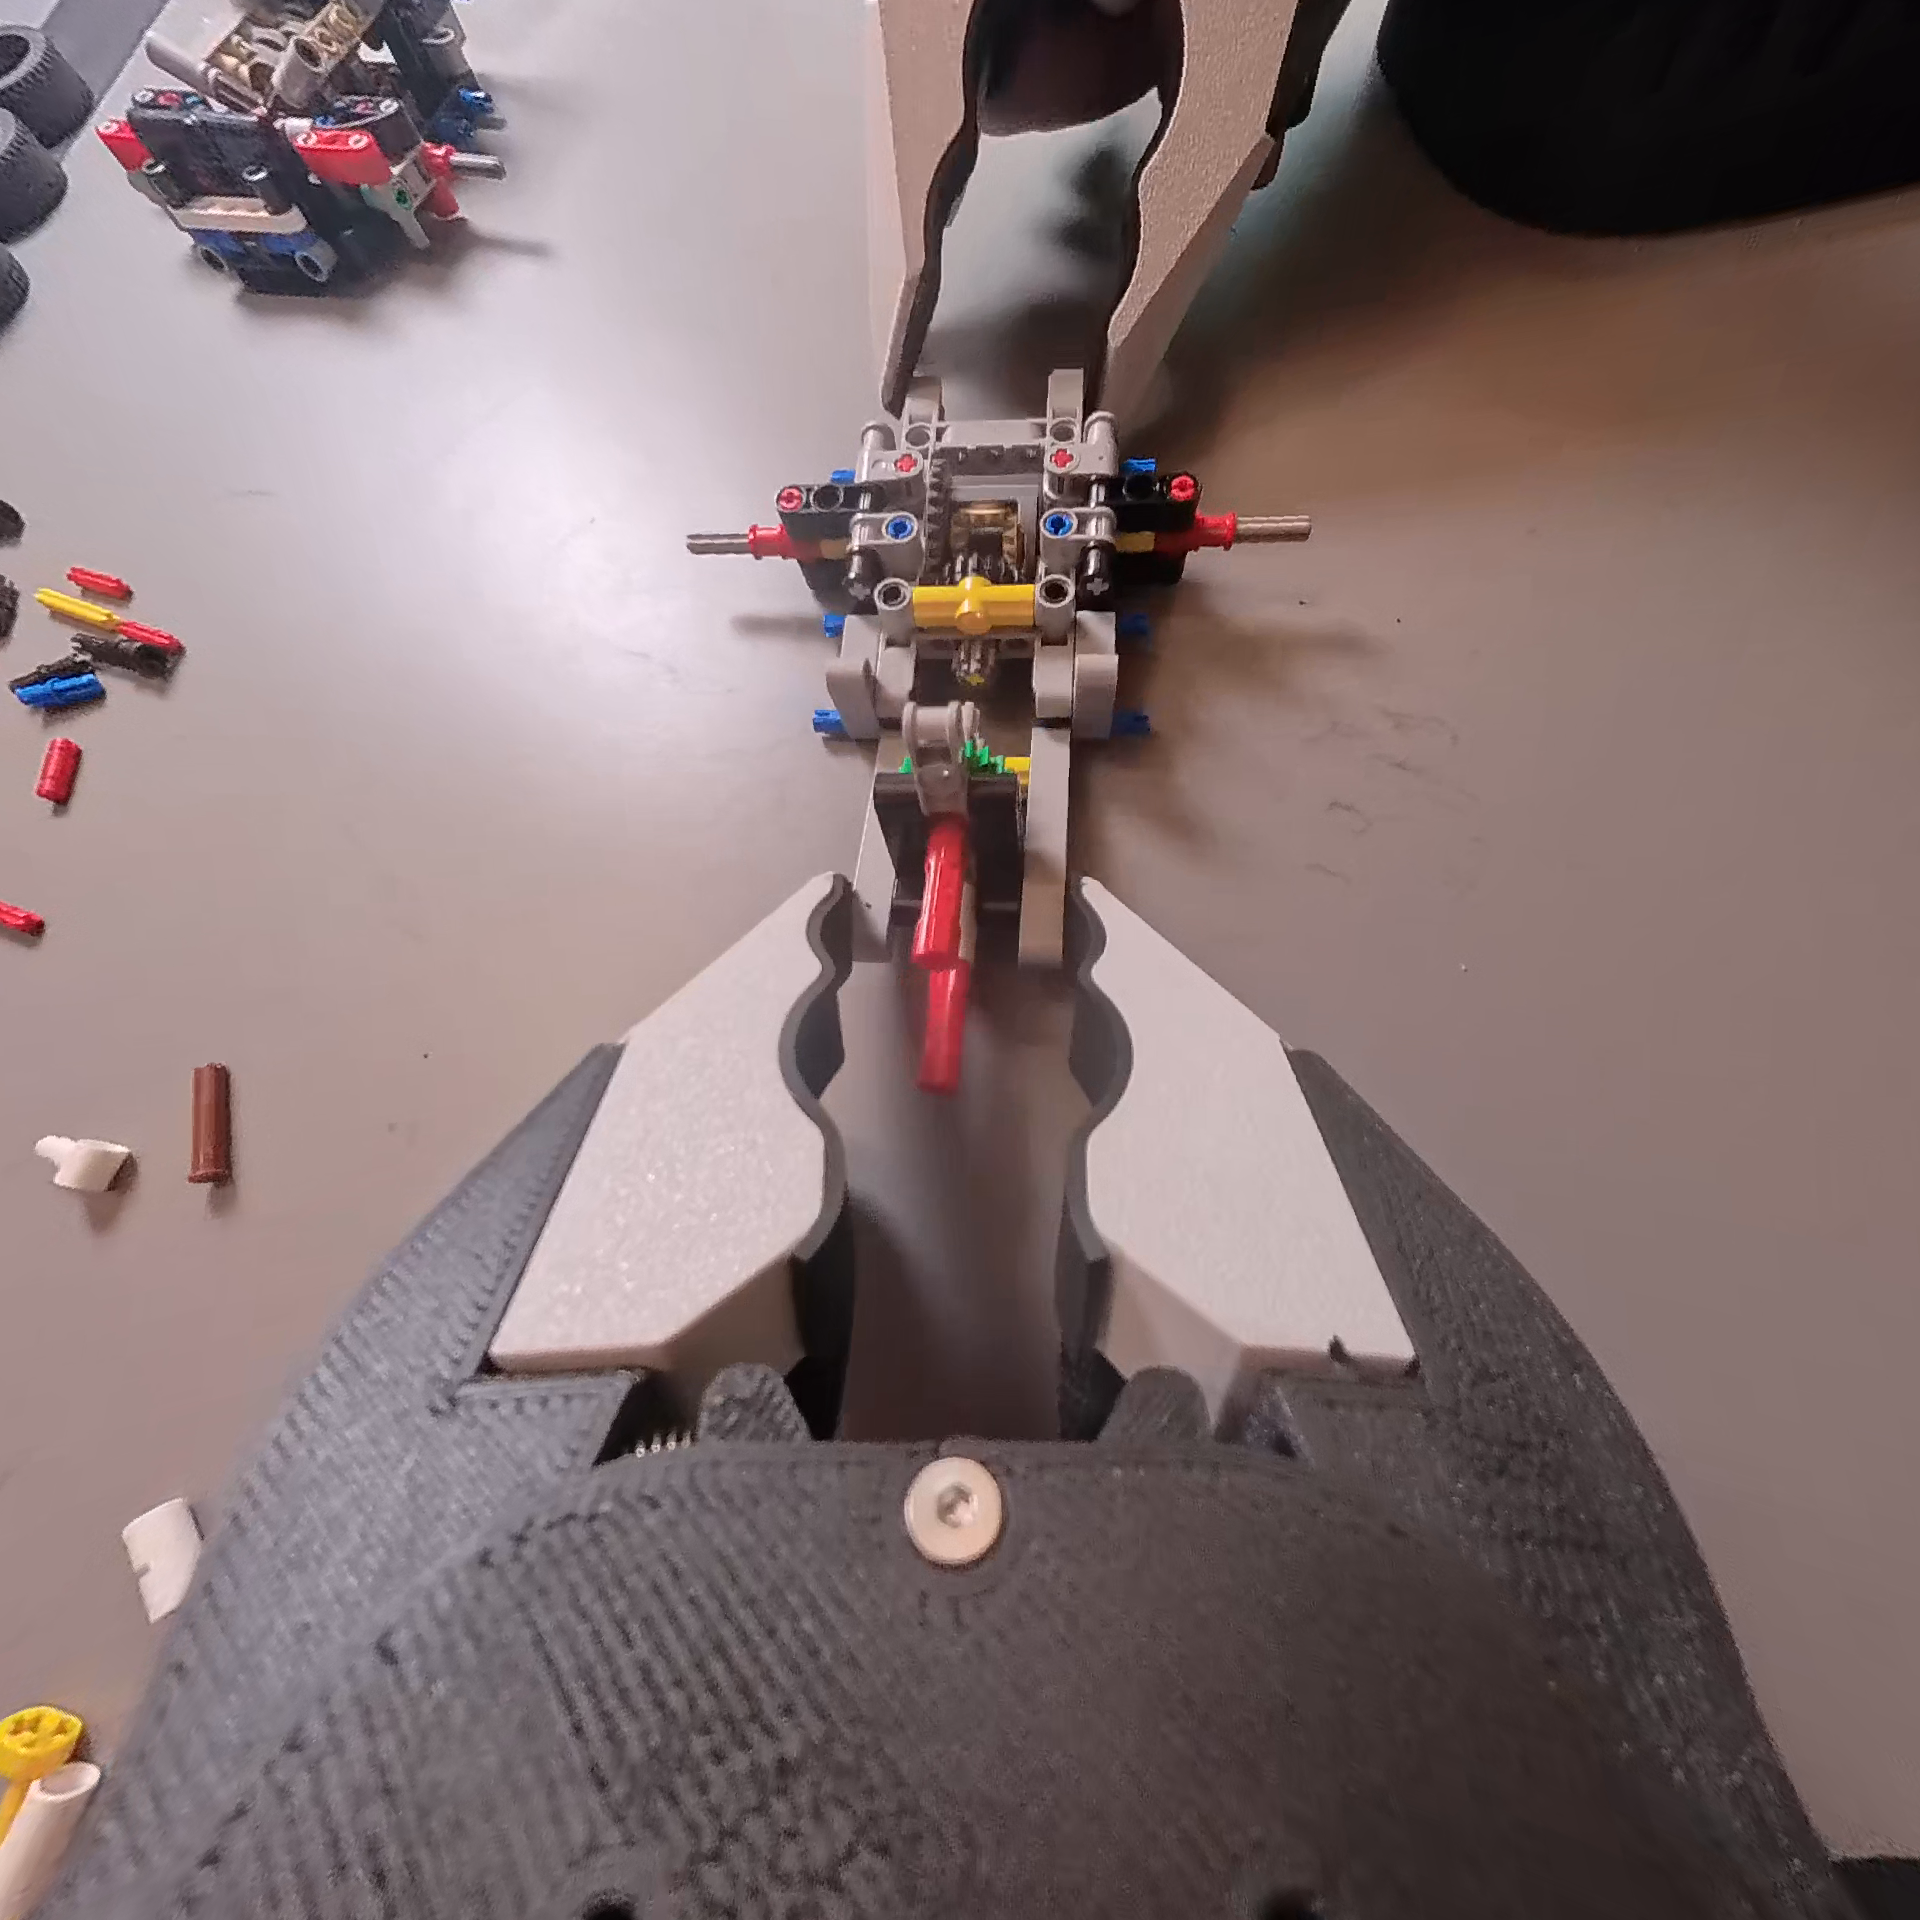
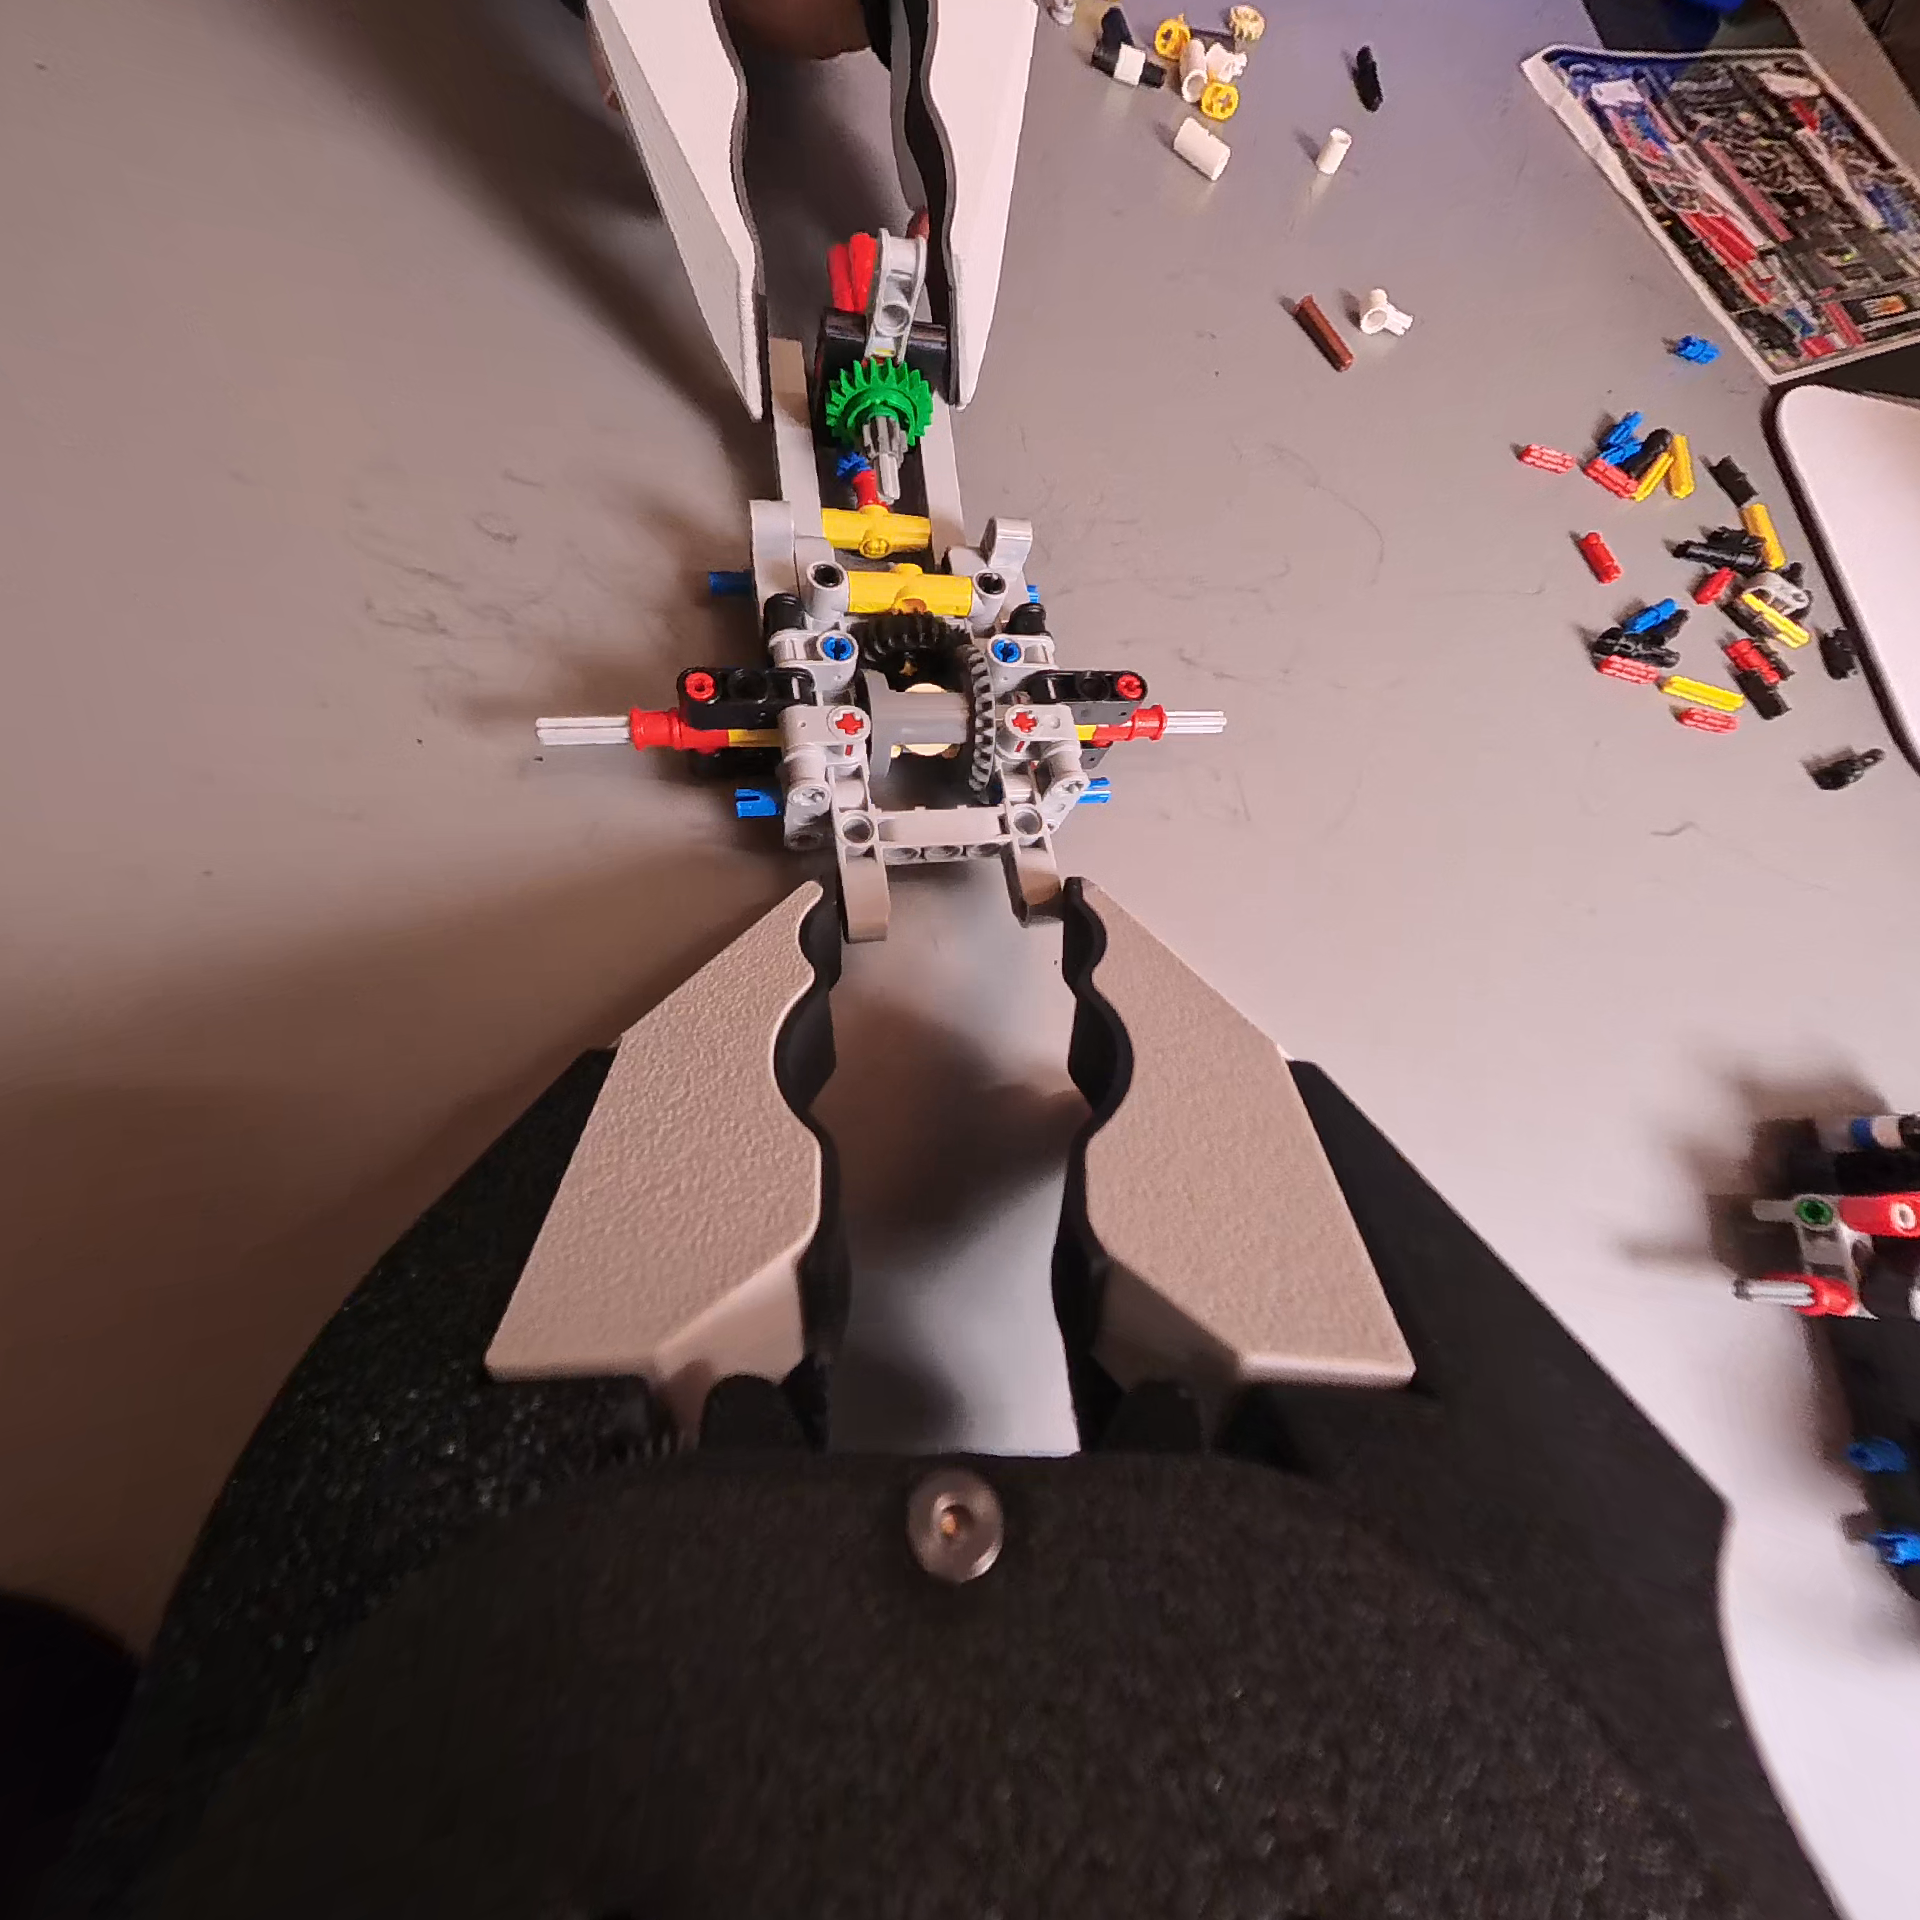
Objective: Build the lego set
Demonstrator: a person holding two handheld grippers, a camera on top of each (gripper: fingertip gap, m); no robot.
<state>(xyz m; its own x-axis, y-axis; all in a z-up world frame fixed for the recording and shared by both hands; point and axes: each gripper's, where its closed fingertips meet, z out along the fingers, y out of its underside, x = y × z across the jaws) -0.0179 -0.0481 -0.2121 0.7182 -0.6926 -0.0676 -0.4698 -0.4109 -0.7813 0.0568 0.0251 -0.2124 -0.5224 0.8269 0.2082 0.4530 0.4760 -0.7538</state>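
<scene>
A toy-brick axle assembly [image 1: 977, 540] with a grey frame, gears and side axles lies on the grey table [image 1: 1507, 935]. It also shows in the right wrist view [image 2: 914, 717]. My left gripper [image 1: 961, 914] is shut on its narrow end, with the pads against the two long grey beams [image 1: 1044, 883]. A red axle piece [image 1: 940, 966] sticks out between the jaws. My right gripper [image 2: 948, 904] is shut on the opposite end, pressing the two grey arm tips [image 2: 862, 904]. Each gripper shows in the other view, the right gripper [image 1: 1008, 395] and the left gripper [image 2: 857, 400] beside a green gear [image 2: 878, 400].
A second brick assembly [image 1: 301, 177] and black tyres [image 1: 31, 125] sit at far left. Loose pins [image 1: 94, 644] lie beside them and show in the right wrist view [image 2: 1704, 623]. An instruction booklet [image 2: 1745, 197] and a white tray edge [image 2: 1860, 520] lie at right. One gripper's finger ends stand about 12 cm off the other's.
</scene>
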